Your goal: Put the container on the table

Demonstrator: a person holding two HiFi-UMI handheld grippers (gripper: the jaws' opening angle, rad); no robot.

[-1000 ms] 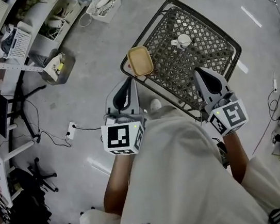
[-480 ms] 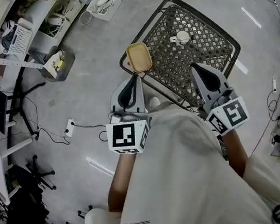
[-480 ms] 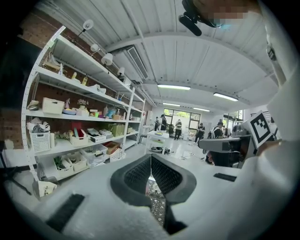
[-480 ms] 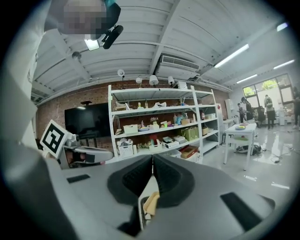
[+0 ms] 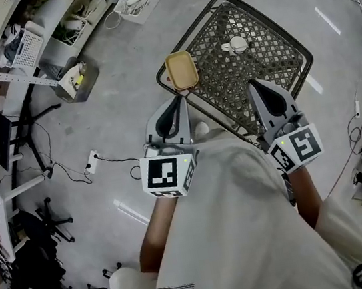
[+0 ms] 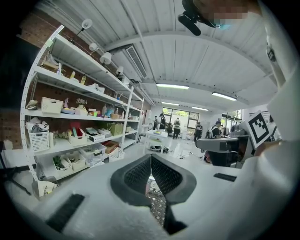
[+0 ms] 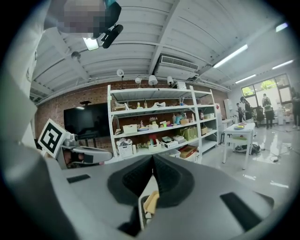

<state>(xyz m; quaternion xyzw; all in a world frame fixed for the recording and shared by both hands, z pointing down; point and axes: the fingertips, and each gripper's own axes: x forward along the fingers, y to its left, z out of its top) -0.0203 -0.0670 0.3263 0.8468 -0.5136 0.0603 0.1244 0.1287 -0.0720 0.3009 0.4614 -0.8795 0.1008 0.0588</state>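
A shallow yellow container (image 5: 181, 71) lies at the left corner of the black metal lattice table (image 5: 280, 38), far below me in the head view. My left gripper (image 5: 179, 98) hangs shut with nothing in it, its tip just short of the container's near edge. In the left gripper view its jaws (image 6: 151, 158) meet, with lattice (image 6: 158, 202) showing under them. My right gripper (image 5: 253, 84) is shut and empty over the table's near edge. Below its closed tips (image 7: 153, 158) shows a yellowish thing (image 7: 151, 201), probably the container.
A small white jar (image 5: 237, 44) stands on the lattice table toward its far side. Shelving with baskets (image 5: 22, 53) runs along the upper left, with a white basket (image 5: 135, 1) on the concrete floor. Cables and a power strip (image 5: 92, 164) lie at left.
Both grippers have edged forward toward the table, staying shut. The left gripper's tip now sits closer to the yellow container, which has not moved on the table.
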